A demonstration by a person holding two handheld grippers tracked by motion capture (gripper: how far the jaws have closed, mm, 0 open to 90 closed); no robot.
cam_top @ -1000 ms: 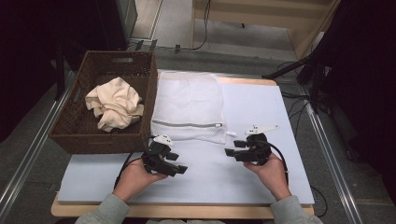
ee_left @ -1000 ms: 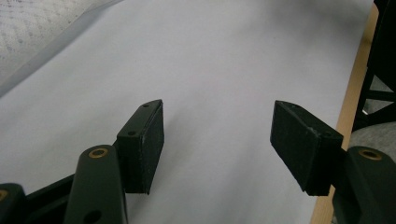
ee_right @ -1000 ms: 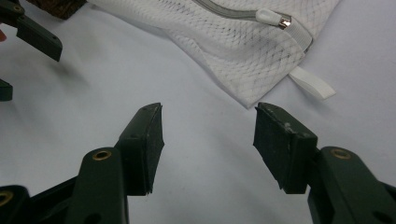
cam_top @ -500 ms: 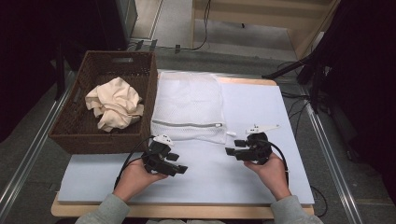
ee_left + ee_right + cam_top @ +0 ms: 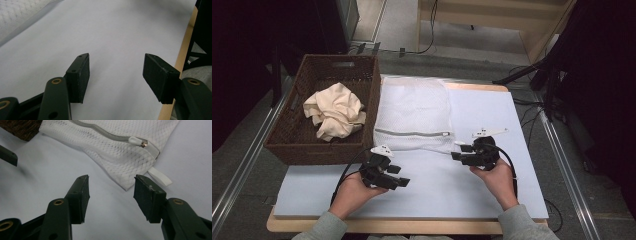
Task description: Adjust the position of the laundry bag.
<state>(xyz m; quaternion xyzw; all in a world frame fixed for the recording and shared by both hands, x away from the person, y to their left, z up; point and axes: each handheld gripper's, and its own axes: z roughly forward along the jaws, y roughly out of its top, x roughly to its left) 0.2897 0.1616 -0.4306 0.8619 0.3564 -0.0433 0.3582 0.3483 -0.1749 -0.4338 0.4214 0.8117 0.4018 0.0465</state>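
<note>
- My right gripper (image 5: 111,195) and left gripper (image 5: 116,75) both gape empty.
- Mesh laundry bag (image 5: 414,115) lies at twelve o'clock, beside the basket (image 5: 287,145).
- It looks light and floppy; I'd pinch the corner near the zipper pull (image 5: 137,141).

Mesh, wicker and matt plastic on a smooth pale mat

The laundry bag (image 5: 414,112) is white open-weave mesh cloth with a grey zip and a small shiny metal-looking pull (image 5: 143,143); at its 9 o'clock the basket (image 5: 296,134) is rough dark-brown wicker holding soft, crumpled cream cloth (image 5: 334,110). The mat (image 5: 492,117) looks smooth and matt, over a wooden table edge (image 5: 472,87). The right gripper (image 5: 111,187) and left gripper (image 5: 116,67) are matt black plastic with brass-coloured rivets.
</note>
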